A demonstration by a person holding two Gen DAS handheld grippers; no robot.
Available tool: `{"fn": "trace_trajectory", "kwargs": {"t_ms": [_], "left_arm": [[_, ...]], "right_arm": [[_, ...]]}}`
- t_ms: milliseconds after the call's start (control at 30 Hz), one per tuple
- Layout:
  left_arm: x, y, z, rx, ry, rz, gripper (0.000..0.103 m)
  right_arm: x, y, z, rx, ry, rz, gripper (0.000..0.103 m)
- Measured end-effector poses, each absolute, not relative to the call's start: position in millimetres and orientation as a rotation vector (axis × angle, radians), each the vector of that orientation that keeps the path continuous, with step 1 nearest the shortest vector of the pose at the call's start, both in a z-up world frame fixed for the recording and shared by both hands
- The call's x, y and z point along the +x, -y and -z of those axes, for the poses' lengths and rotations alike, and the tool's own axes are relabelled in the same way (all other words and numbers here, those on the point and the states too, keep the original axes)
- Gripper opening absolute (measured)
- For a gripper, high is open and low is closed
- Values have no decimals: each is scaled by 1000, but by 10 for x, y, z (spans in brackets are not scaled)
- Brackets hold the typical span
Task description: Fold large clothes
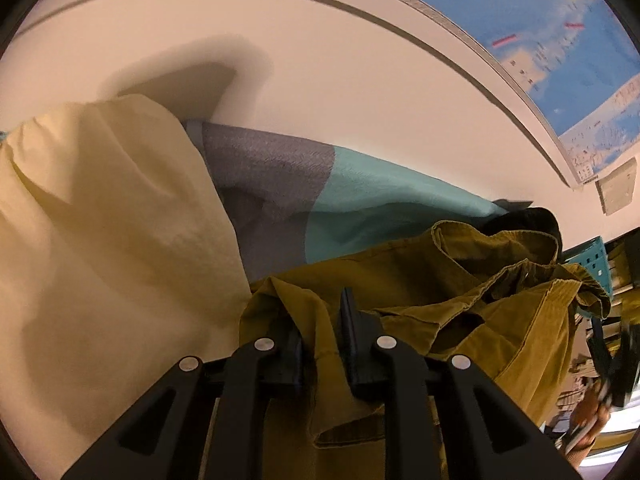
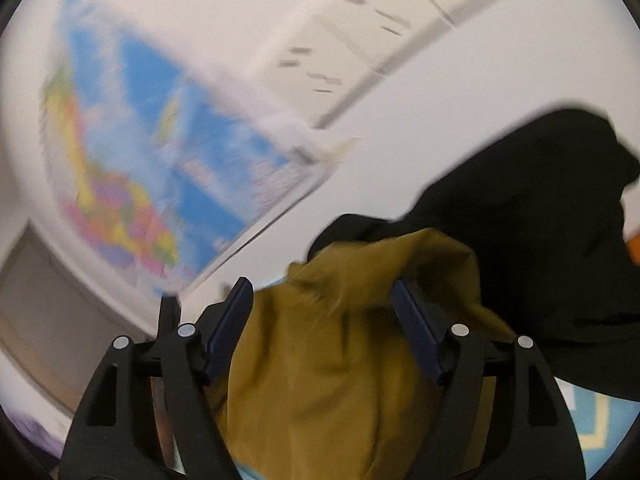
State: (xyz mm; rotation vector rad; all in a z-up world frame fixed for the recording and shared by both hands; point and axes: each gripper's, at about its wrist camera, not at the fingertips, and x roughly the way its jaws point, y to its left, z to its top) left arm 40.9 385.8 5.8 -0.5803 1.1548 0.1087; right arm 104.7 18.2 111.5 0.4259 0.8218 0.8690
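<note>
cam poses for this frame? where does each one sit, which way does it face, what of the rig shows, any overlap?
Left wrist: on the left gripper, angled down at the mustard garment pinched between its narrow jaws; cream pillow, grey-teal cloth and wall map beyond.
Right wrist: on the right gripper, facing the wall map, blurred; jaws wide, the mustard garment loose between them, black cloth to the right.
Shared: the mustard garment, the map, probably the black cloth.
</note>
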Motion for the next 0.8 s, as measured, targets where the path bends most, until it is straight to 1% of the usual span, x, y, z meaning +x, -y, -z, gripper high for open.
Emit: {"fn": "trace_trajectory", "kwargs": {"t_ms": [100, 133, 200, 233, 267, 300, 367, 400, 433, 467, 567, 633, 667, 733, 767, 800], "left_arm": [[385, -3871, -85, -601, -1143, -93, 18], [373, -3882, -112, -616, -1133, -85, 22], [335, -3940, -171, -687, -1089, -59, 49], [309, -3966, -210, -705, -1062, -62, 55], [258, -3983, -298, -712, -1012, -70, 65], [202, -3980, -402, -695, -967, -74, 71], [30, -3966, -636, -681, -859, -58, 78], [-33, -3959, -709, -682, -830, -44, 81], [-122, -3936, -809, -674, -803, -32, 81], [-229, -3864, -924, -629, -777, -21, 81], [-429, -3495, -1073, -397, -753, -8, 89], [-495, -3236, -987, -284, -782, 29, 89], [-510, -3093, -881, -230, -816, 40, 89], [-514, -2905, -613, -176, -875, 61, 89], [-490, -2868, -479, -168, -908, 55, 88], [-496, -2865, -394, -166, -931, 46, 83]], "right_arm": [[723, -538, -1177, 191, -788, -917, 72], [658, -714, -1146, 101, -785, -936, 70], [659, -1021, -1068, 5, -801, -946, 67], [704, -1164, -1009, -18, -819, -937, 67], [766, -1270, -930, -16, -845, -944, 66], [869, -1405, -818, -11, -885, -951, 61], [1026, -1552, -660, -35, -923, -891, 54], [1126, -1601, -581, -40, -938, -869, 52], [1225, -1612, -526, -22, -952, -844, 50], [1284, -1612, -501, -8, -963, -828, 46], [1390, -1573, -497, 39, -973, -821, 44], [1302, -1543, -583, 17, -945, -810, 45], [1257, -1530, -618, 9, -933, -810, 48], [1038, -1492, -783, 6, -881, -875, 48], [931, -1501, -852, -3, -852, -898, 48], [865, -1529, -894, -10, -840, -925, 48]]}}
